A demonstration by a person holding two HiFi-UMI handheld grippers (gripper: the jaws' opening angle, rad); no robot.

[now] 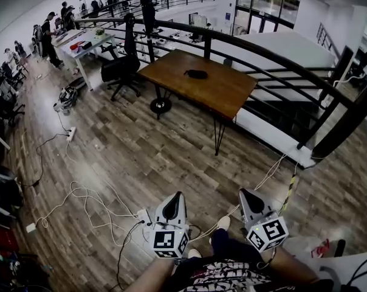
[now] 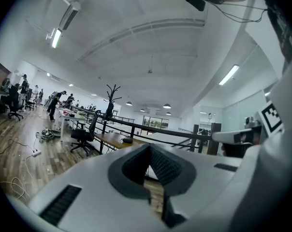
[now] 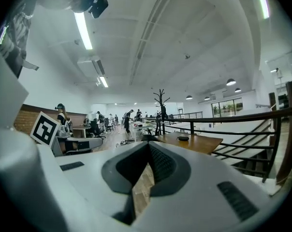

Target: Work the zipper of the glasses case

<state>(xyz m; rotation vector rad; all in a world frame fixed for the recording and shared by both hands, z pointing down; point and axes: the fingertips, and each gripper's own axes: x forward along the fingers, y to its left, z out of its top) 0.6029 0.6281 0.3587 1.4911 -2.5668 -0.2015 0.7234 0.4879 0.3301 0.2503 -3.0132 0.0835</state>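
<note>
The dark oval glasses case (image 1: 196, 74) lies on a brown wooden table (image 1: 220, 93) across the room, far from both grippers. It shows small in the left gripper view as the case (image 2: 127, 140), and in the right gripper view as the case (image 3: 183, 138). My left gripper (image 1: 178, 194) and right gripper (image 1: 244, 192) are held low and close to the person's body, side by side, pointing toward the table. Both are shut with tips touching and nothing between them, as the left gripper (image 2: 148, 146) and right gripper (image 3: 148, 145) views show.
A black curved railing (image 1: 274, 59) runs behind and right of the table. A black office chair (image 1: 120, 69) stands at the table's left. White cables (image 1: 86, 199) and a power strip (image 1: 71, 132) lie on the wood floor. People work at desks (image 1: 80, 44) far left.
</note>
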